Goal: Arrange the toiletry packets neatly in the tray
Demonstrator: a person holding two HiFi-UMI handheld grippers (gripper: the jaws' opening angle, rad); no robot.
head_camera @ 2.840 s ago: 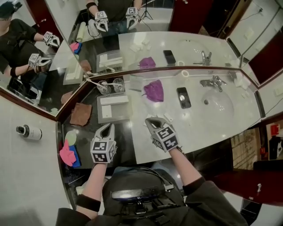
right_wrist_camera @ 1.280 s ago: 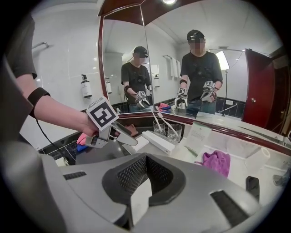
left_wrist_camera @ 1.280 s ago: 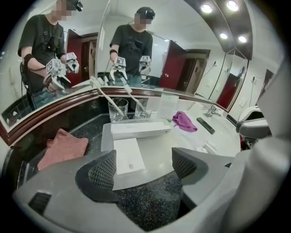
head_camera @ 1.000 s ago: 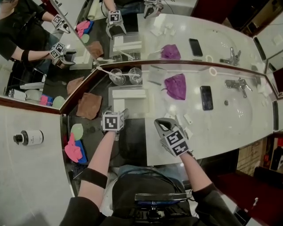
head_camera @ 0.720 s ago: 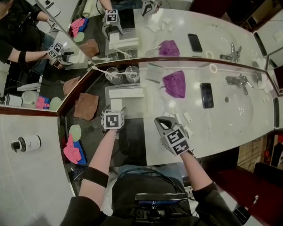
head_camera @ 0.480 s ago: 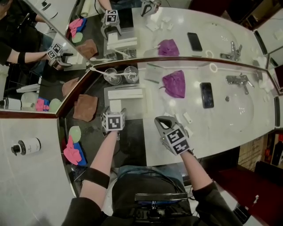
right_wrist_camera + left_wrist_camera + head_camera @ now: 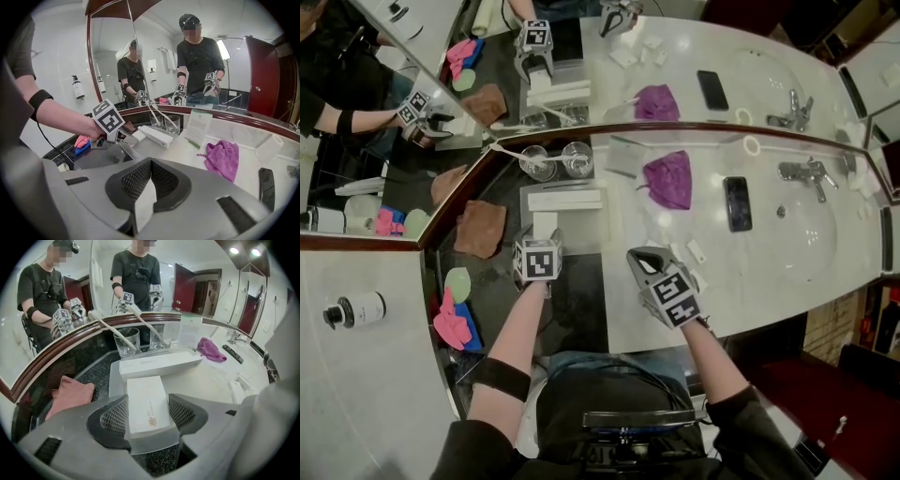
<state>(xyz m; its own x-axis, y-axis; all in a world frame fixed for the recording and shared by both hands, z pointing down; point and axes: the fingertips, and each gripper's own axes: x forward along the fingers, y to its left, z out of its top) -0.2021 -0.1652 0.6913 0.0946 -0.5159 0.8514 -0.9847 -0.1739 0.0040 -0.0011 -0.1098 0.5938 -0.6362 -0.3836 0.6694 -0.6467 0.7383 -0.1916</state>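
A pale tray [image 7: 605, 223] [image 7: 206, 376] on the dark counter holds a long white box [image 7: 565, 200] [image 7: 159, 365] and a smaller white packet [image 7: 544, 225] [image 7: 146, 401]. My left gripper [image 7: 541, 242] [image 7: 147, 411] straddles the smaller packet; its jaws are closing and both pads touch the packet's long sides. My right gripper [image 7: 639, 255] [image 7: 149, 176] hovers over the white counter, shut on a thin white packet [image 7: 143, 208] that sticks out below the pads. A few loose packets [image 7: 695, 251] [image 7: 236, 390] lie on the counter to the right of the tray.
Two glasses with toothbrushes [image 7: 551, 161] stand behind the tray, beside a folded card [image 7: 623, 155]. A purple cloth [image 7: 668, 178], a phone [image 7: 737, 202], the sink [image 7: 806, 234] and faucet [image 7: 802, 172] lie to the right. A brown towel [image 7: 480, 228] and sponges [image 7: 450, 319] sit left.
My left gripper has moved forward from the counter's front edge to the tray and its jaws have come in onto the small packet. The right gripper has barely moved.
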